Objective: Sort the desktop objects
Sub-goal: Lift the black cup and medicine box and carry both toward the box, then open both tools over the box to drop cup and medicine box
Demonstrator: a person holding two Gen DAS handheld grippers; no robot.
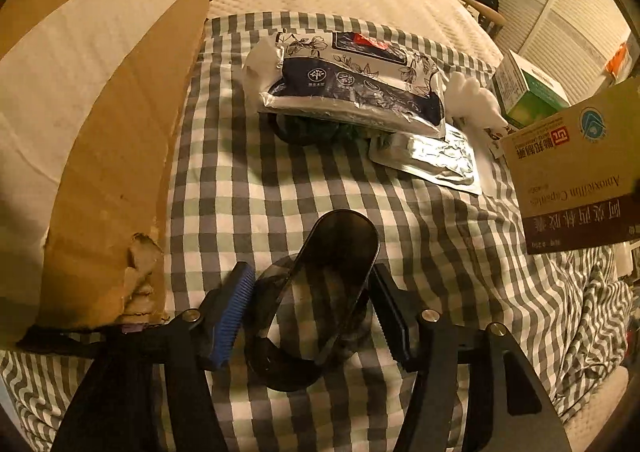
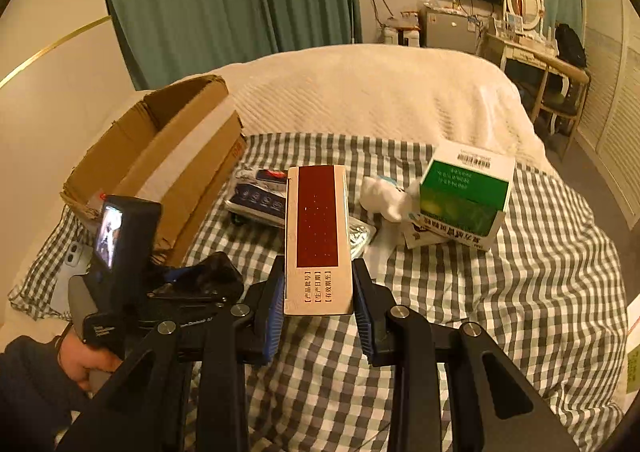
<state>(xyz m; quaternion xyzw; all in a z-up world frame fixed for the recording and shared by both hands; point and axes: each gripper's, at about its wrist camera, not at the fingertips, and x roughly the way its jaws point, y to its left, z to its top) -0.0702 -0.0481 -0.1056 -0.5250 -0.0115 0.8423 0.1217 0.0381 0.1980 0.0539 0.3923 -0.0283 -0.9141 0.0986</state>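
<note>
The cardboard box (image 2: 160,155) stands open at the bed's (image 2: 360,91) left edge (probably the sorting target). The right gripper (image 2: 319,300) clamps a medicine carton (image 2: 318,236) above the checked cloth (image 2: 480,292). The left gripper (image 1: 308,312) stands open around dark sunglasses (image 1: 320,292) lying on the cloth.

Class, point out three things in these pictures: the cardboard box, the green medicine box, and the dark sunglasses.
cardboard box (image 2: 168,171): right wrist view, on its long outer side wall.
green medicine box (image 2: 466,187): right wrist view, on its green top face.
dark sunglasses (image 1: 340,252): left wrist view, on the upper lens.
</note>
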